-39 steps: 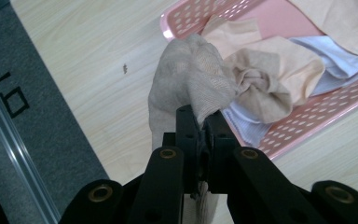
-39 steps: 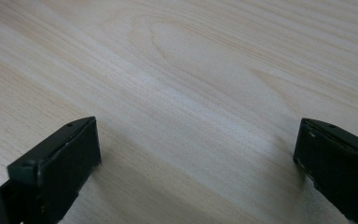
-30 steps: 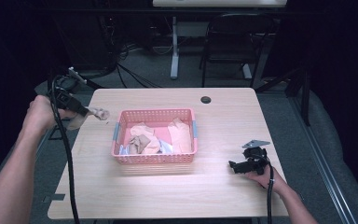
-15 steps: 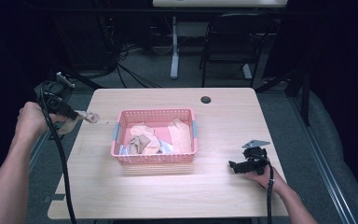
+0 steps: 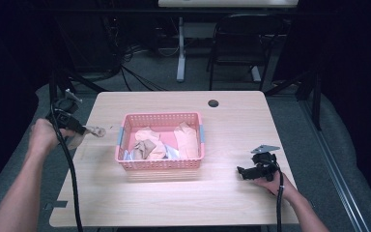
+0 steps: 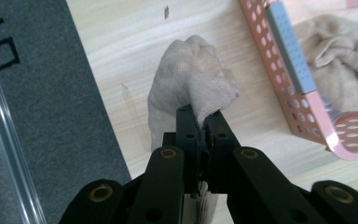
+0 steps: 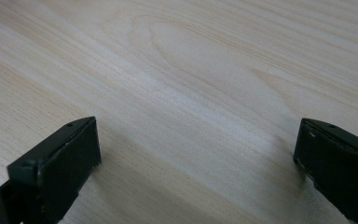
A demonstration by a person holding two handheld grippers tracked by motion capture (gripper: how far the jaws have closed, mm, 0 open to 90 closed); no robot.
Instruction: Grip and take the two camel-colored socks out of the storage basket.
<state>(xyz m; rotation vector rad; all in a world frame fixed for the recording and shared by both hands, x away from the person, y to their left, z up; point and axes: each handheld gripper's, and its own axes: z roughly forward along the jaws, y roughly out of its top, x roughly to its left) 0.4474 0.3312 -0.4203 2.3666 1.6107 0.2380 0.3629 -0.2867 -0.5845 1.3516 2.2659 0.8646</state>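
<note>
The table [image 5: 232,203] carries a pink basket [image 5: 160,163] near its middle, with several pale cloths [image 5: 186,140] heaped inside. Compared with a second ago, nothing in the basket or on the right half of the table has shifted; the change is all at the left edge.

There, the left claw [image 5: 83,130] has come down and drawn a little toward the person: a second ago it was higher, with the beige cloth [image 6: 191,88] dangling over the table's left edge, and now that cloth hangs low, just left of the basket and outside it. In the left gripper view the jaws are pressed together on a fold of the cloth, whose bunched body sags ahead of them over bare wood, with the basket's rim at the right of that view. Whether the cloth's lowest part already touches the table I cannot tell.

I judge this as a cloth taken out of the basket and being lowered onto the table beside it; letting go looks like the next step, and the cloth would likely land in a crumpled lump rather than flat.

The right claw [image 5: 244,171] has not moved. It rests on the table well right of the basket, and in the right gripper view its jaws stand wide apart with nothing between them but wood.
</note>
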